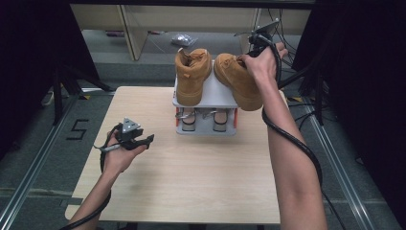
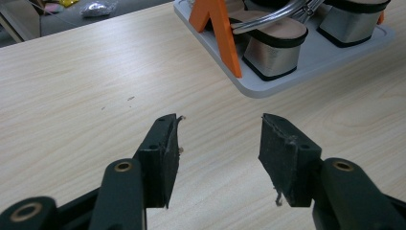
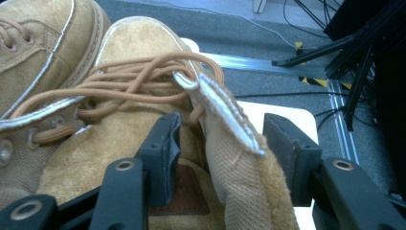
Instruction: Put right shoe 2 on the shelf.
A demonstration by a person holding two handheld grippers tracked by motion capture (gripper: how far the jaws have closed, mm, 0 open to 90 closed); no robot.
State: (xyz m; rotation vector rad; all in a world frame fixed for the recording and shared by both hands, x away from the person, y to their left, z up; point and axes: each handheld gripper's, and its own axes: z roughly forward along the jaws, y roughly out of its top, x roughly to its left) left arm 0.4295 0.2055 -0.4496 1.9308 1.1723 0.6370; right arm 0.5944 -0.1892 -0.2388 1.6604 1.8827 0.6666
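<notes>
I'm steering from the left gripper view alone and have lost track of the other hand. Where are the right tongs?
Observer: The right tongs are up at the right tan suede lace-up boot, on top of the grey two-tier shoe rack.
Operator: Gripping it?
Observer: Not yet. The jaws stand open on either side of the boot's tongue.
Operator: And the other boot?
Observer: The left tan suede boot stands upright beside it on the rack top.
</notes>
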